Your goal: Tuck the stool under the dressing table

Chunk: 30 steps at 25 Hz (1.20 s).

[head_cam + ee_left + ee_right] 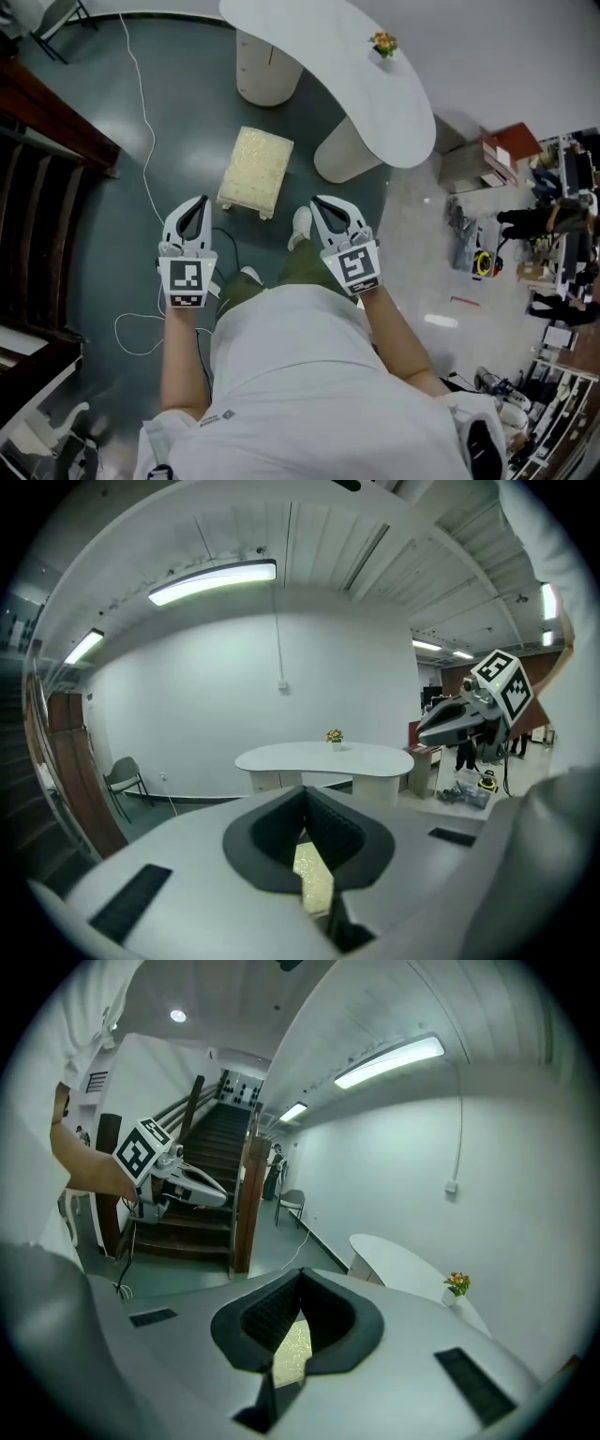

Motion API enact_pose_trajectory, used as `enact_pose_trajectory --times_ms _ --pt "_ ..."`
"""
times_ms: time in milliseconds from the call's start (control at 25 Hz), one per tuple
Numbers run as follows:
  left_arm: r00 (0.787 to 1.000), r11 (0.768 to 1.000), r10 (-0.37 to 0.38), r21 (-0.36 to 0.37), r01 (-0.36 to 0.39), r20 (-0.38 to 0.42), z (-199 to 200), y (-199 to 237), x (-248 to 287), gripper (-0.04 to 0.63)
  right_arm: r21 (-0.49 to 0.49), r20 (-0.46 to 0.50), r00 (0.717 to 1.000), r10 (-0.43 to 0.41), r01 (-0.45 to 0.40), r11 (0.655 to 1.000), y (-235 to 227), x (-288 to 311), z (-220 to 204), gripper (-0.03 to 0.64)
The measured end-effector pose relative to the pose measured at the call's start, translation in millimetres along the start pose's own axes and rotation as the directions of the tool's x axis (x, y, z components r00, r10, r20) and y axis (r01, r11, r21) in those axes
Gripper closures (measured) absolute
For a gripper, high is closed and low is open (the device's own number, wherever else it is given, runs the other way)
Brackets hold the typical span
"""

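Observation:
A cream cushioned stool (pixel 255 171) stands on the dark green floor, just in front of the white kidney-shaped dressing table (pixel 347 66) and outside its two round pedestals. A small flower pot (pixel 382 43) sits on the tabletop. My left gripper (pixel 193 204) hovers near the stool's near left corner, shut and empty. My right gripper (pixel 324 202) hangs near its near right side, also shut and empty. In the left gripper view a strip of the stool (pixel 314 878) shows below the shut jaws, with the table (pixel 323 758) beyond. The right gripper view shows the stool (pixel 292 1349) the same way.
A dark wooden staircase (pixel 47 141) runs along the left. A white cable (pixel 145 122) trails across the floor beside the stool. Boxes (pixel 487 155) and cluttered equipment fill the right side. A grey chair (pixel 122 775) stands by the far wall.

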<state>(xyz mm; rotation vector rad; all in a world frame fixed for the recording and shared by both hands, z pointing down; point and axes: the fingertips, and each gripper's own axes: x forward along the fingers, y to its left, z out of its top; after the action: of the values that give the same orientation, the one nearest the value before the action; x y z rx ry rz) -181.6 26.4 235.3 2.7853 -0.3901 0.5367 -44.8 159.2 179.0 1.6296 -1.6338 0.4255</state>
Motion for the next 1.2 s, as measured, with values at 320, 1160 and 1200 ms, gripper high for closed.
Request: enact_pose_trajectory --times_ms 320,1160,1200 --pt "0.985 0.992 0.122 -0.017 -0.125 -0.121 -11 26 56 0.594 0.103 0.020 0.994 0.106 -0.107 0.989 -75 73 -18 0.606" --pt "0.766 0.782 0.387 -0.258 -0.568 -0.513 -64 33 148 0.594 -0.093 -0.134 0.753 0.645 -0.657 0.748 -153 270 -55 0.606" --pt "0.755 0.763 0.389 -0.275 -0.585 -0.527 -72 31 144 0.594 -0.097 -0.147 0.739 0.658 -0.672 0.734 -148 274 -58 0.606"
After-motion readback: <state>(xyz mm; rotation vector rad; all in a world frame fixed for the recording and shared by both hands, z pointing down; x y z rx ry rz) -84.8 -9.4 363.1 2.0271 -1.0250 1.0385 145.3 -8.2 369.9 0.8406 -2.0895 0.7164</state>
